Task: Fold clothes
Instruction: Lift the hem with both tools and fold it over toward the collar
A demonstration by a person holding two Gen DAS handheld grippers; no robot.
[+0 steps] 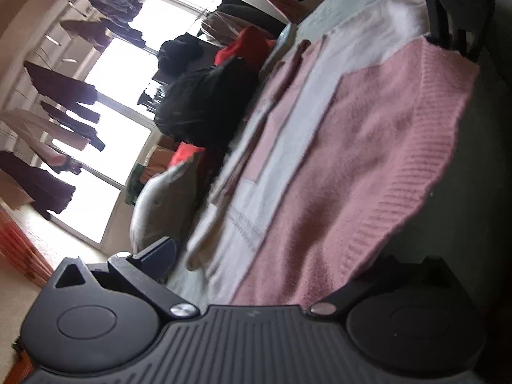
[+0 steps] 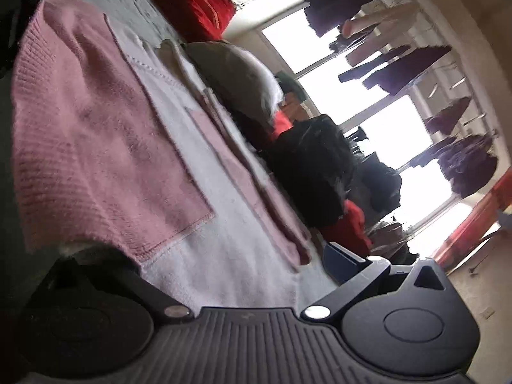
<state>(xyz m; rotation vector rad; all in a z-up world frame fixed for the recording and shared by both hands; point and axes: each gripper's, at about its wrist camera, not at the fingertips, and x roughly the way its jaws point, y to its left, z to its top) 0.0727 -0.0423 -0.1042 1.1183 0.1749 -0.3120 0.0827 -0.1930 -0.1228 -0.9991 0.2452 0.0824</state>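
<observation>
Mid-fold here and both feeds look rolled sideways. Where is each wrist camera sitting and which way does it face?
Left wrist: low at the bed edge, rolled, looking along the pink sweater toward the window; own fingers at bottom, other gripper on the far hem corner.
Right wrist: mirrored roll, same sweater, window; own finger visible.
Shared: sweater, black bag, grey pillow, hanging clothes.

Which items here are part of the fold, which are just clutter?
Job:
pink and white knit garment
left hand-held gripper
right hand-held gripper

Lying about:
black bag
grey pillow
red bundle
clothes hanging at the window
</observation>
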